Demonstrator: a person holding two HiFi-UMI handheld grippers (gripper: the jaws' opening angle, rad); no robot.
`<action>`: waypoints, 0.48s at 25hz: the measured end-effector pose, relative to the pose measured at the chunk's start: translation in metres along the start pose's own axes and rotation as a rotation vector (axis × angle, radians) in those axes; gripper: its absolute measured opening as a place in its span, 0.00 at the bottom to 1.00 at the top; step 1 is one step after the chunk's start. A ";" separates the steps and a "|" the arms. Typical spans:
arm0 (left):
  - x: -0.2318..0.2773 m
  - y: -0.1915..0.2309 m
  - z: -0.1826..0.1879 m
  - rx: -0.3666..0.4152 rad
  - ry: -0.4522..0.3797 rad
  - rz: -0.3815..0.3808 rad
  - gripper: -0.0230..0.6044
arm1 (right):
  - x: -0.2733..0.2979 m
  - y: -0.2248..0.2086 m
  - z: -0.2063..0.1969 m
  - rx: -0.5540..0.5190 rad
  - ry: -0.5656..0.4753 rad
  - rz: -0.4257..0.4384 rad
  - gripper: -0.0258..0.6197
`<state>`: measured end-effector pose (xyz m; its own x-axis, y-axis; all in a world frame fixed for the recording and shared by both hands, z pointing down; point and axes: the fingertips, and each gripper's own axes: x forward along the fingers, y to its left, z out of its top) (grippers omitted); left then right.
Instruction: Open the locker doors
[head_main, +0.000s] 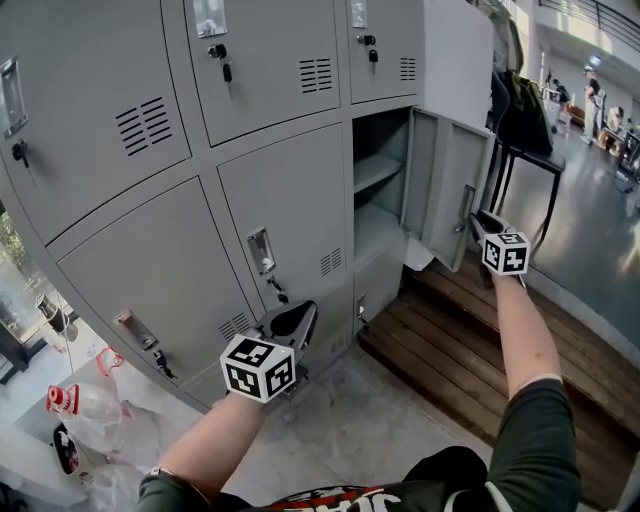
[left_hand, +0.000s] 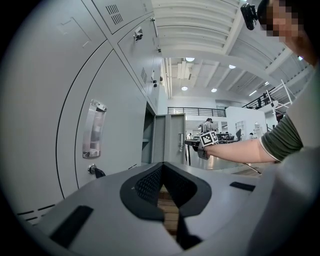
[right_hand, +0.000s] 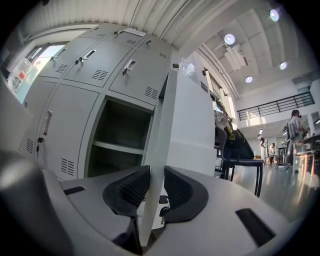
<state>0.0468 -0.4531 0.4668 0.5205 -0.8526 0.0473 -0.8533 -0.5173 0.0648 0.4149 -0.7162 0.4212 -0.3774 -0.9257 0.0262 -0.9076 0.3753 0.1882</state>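
Observation:
A bank of grey lockers (head_main: 150, 110) fills the head view. One lower locker door (head_main: 452, 185) stands swung open, showing a compartment with a shelf (head_main: 375, 172). My right gripper (head_main: 480, 220) is shut on that door's free edge. In the right gripper view the door edge (right_hand: 170, 125) runs between the two pads of the right gripper (right_hand: 155, 186). My left gripper (head_main: 298, 318) hovers shut and empty in front of a closed door (head_main: 290, 200) with a handle (head_main: 260, 250) and key (head_main: 277, 290). In its own view the left gripper (left_hand: 162, 169) holds nothing, and the handle (left_hand: 93, 129) is at the left.
A wooden platform (head_main: 470, 350) lies on the floor below the open locker. A black chair with a dark bag (head_main: 522, 118) stands beside the lockers at the right. A plastic bottle (head_main: 85, 405) and clutter sit at the lower left. People stand far off (right_hand: 294, 131).

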 end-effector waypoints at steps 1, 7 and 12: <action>0.001 0.000 -0.001 -0.001 0.002 0.002 0.04 | 0.002 -0.008 -0.001 -0.007 0.007 -0.016 0.20; 0.008 -0.003 -0.003 0.001 0.010 0.004 0.05 | 0.014 -0.045 -0.008 -0.036 0.050 -0.100 0.14; 0.014 -0.006 -0.006 0.001 0.015 -0.001 0.05 | 0.023 -0.061 -0.011 -0.041 0.079 -0.141 0.13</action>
<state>0.0591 -0.4615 0.4731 0.5217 -0.8508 0.0625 -0.8528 -0.5182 0.0639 0.4637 -0.7607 0.4209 -0.2292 -0.9706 0.0736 -0.9417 0.2403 0.2357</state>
